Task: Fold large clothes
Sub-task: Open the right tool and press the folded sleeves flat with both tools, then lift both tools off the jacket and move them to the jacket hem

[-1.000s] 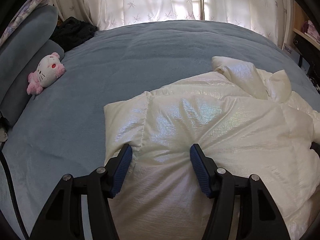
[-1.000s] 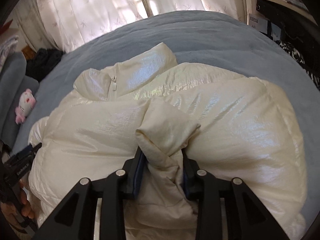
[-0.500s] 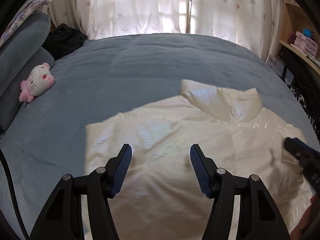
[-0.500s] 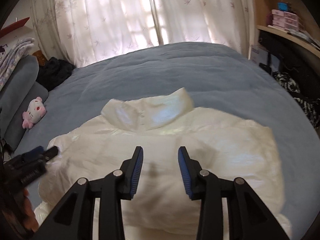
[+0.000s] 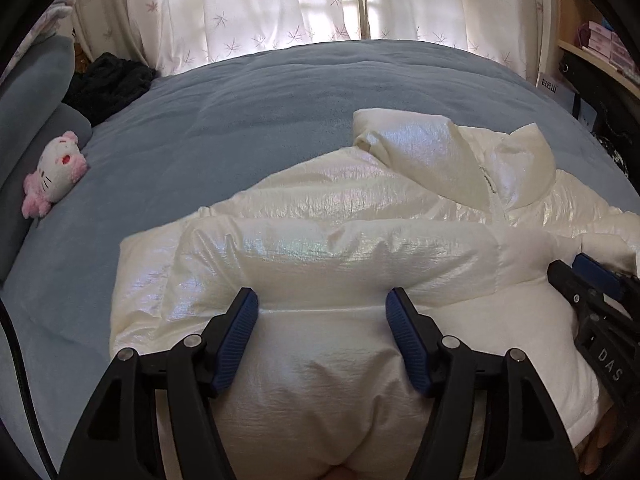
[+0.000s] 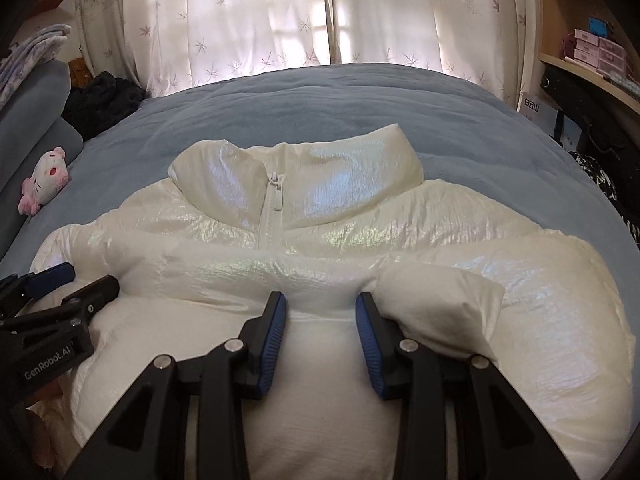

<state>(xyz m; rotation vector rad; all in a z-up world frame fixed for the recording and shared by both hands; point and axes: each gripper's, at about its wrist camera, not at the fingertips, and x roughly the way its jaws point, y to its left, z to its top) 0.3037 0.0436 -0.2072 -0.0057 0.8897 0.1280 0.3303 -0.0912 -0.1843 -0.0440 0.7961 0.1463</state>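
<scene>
Jacket: white shiny puffer (image 6: 320,240), lying front-up on the blue bed (image 6: 320,92), filling the lower half of both views.
Feel: likely light, soft and springy; the glossy shell looks slippery and a fold may puff back open.
Hold: judged best at a seam or hem edge, pinching a thick roll of padding, not the smooth face.
Heading: collar (image 6: 296,184) toward the curtains at frame top, zip running up the middle.
Long axis: from frame bottom to top in the right wrist view.
Sleeve: one cuff (image 6: 444,304) folded across the chest, lower right.
Left gripper (image 5: 322,320): jaws spreading, padding bulging between them, pads seemingly not pinching.
Right gripper (image 6: 322,320): jaws apart over the chest, gripping nothing.
</scene>
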